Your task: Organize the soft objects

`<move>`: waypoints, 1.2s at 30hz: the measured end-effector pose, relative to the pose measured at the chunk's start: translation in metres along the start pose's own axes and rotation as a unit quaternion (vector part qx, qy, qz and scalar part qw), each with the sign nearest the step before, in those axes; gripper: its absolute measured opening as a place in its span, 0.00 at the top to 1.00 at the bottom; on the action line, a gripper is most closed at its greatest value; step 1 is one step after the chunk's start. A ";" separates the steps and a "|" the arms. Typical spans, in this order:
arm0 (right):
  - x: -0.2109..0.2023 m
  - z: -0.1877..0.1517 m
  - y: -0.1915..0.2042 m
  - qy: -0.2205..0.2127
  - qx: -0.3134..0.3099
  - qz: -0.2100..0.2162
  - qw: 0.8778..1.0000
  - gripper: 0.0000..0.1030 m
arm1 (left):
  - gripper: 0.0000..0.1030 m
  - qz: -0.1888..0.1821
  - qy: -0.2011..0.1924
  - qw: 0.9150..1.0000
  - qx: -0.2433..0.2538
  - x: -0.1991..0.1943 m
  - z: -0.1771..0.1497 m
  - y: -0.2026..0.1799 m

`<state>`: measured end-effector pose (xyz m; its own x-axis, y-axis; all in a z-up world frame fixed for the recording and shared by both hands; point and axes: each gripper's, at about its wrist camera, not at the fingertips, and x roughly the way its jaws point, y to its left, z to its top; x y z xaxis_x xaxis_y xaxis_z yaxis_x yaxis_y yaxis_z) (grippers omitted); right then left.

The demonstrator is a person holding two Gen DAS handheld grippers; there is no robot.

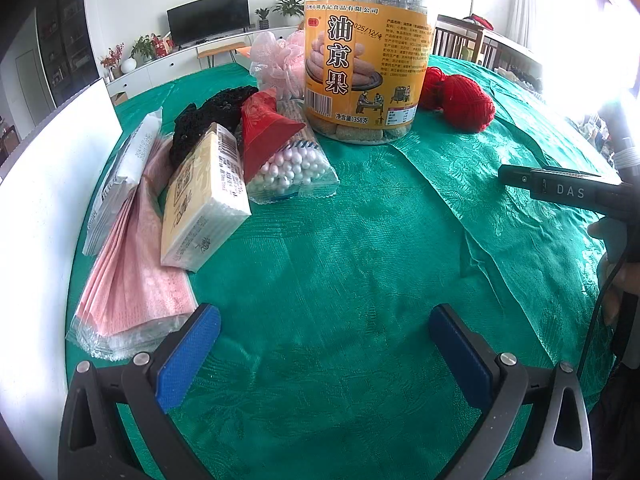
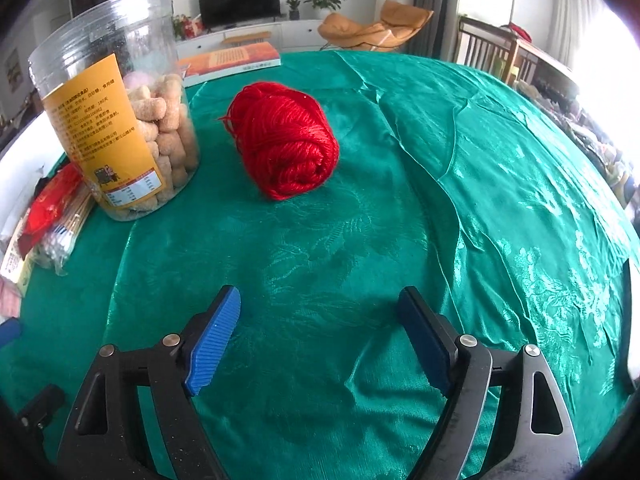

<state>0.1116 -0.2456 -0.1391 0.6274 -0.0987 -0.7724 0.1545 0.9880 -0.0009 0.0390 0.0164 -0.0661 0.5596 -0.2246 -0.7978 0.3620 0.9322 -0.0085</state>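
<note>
One red yarn ball (image 2: 284,140) lies on its side on the green tabletop (image 2: 360,240), a loose strand trailing at its far end; the left view shows a second red clump (image 1: 434,84) behind it. One clear snack jar (image 2: 120,100) stands just left of the yarn. Left of the jar sit one pink mesh pouf (image 1: 278,60), one black knit piece (image 1: 212,116), one bead bag (image 1: 288,168), one tissue pack (image 1: 204,200) and one pink mask pack (image 1: 132,280). Both the left hand-held gripper (image 1: 324,344) and right hand-held gripper (image 2: 320,332) hang released over bare cloth, holding nothing; yarn lies ahead of the right one, unobstructed.
</note>
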 end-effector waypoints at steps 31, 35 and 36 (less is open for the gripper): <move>0.001 0.001 0.001 0.000 0.001 -0.001 1.000 0.17 | 0.00 0.000 -0.001 1.000 -0.001 0.000 -0.001 0.000; 0.001 0.001 0.001 0.000 0.002 -0.001 1.000 0.17 | 0.00 0.000 -0.001 1.000 -0.001 0.000 0.000 0.000; 0.001 0.001 0.001 0.000 0.002 -0.001 1.000 0.17 | 0.00 0.001 -0.001 1.000 -0.001 0.000 -0.001 0.000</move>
<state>0.1129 -0.2450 -0.1389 0.6274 -0.1002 -0.7722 0.1577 0.9875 0.0000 0.0387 0.0163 -0.0667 0.5615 -0.2242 -0.7966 0.3603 0.9328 -0.0085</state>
